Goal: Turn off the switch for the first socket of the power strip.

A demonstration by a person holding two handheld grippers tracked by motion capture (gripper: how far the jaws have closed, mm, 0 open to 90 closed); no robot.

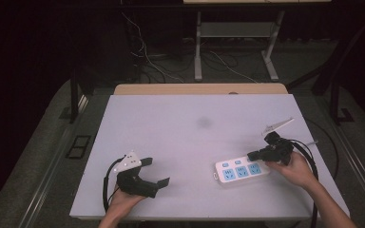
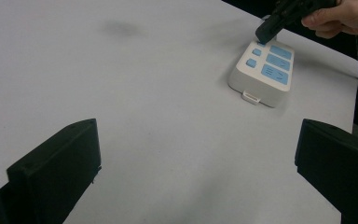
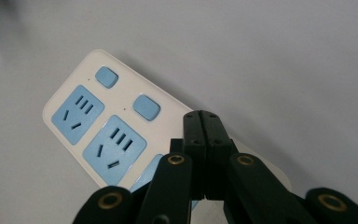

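A white power strip (image 1: 241,171) with blue sockets and blue buttons lies flat at the table's front right, also seen in the left gripper view (image 2: 262,73) and the right gripper view (image 3: 116,135). My right gripper (image 1: 253,155) is shut with nothing between its jaws, its tip (image 3: 202,117) over the strip's back edge beside a third button that it hides. In the left gripper view that tip (image 2: 266,31) touches or nearly touches the strip's far corner. My left gripper (image 1: 156,173) rests open at the front left, its jaws wide apart over bare table (image 2: 196,154).
The white tabletop (image 1: 180,128) has a faint dark smudge (image 1: 204,122) near its middle. Beyond the far edge are a wooden board (image 1: 199,89), desk legs and cables on the floor. A black cable (image 1: 313,161) trails from the right gripper.
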